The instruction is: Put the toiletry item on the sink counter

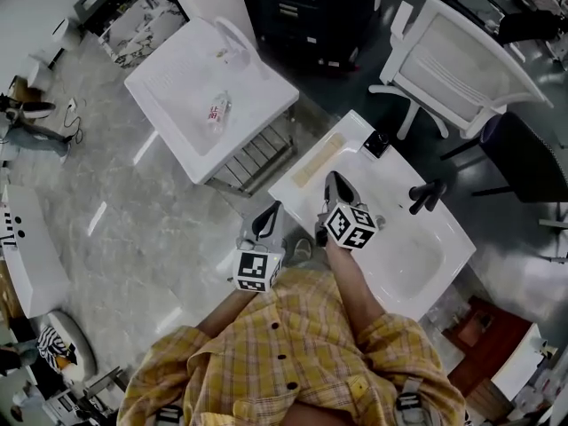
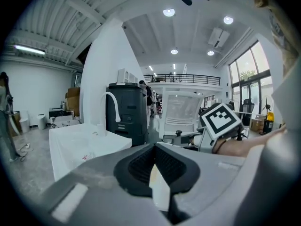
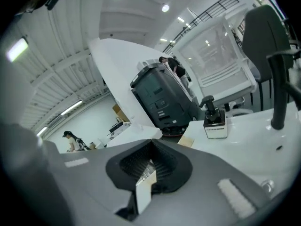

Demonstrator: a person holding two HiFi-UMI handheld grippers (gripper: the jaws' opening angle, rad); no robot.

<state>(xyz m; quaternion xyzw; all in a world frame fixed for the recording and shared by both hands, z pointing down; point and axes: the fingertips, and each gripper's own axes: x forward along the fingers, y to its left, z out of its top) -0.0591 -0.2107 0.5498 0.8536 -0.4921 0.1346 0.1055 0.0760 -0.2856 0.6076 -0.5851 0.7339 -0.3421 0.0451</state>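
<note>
Plaid shirt (image 1: 293,362) over white sink counter (image 1: 395,180), marble floor (image 1: 151,229)

The sink counter (image 1: 404,273) is white, and so is the second basin (image 1: 169,78). The bottle (image 1: 215,111) is clear with a red label, and the tap (image 1: 232,35) above it is white. The other tap (image 1: 426,195) is black. The soap dispenser (image 1: 376,143) is black on top and white below. A strip (image 1: 318,160) on the counter is pale tan. The shirt (image 1: 293,362) is yellow plaid with grey lines. The left gripper (image 1: 267,216) and right gripper (image 1: 336,185) are grey with black ribbed pads (image 2: 141,166). Each carries a cube (image 1: 349,224) patterned in black and white squares. The floor (image 1: 160,229) is grey, veined like marble. The chair (image 1: 461,65) is white mesh.
</note>
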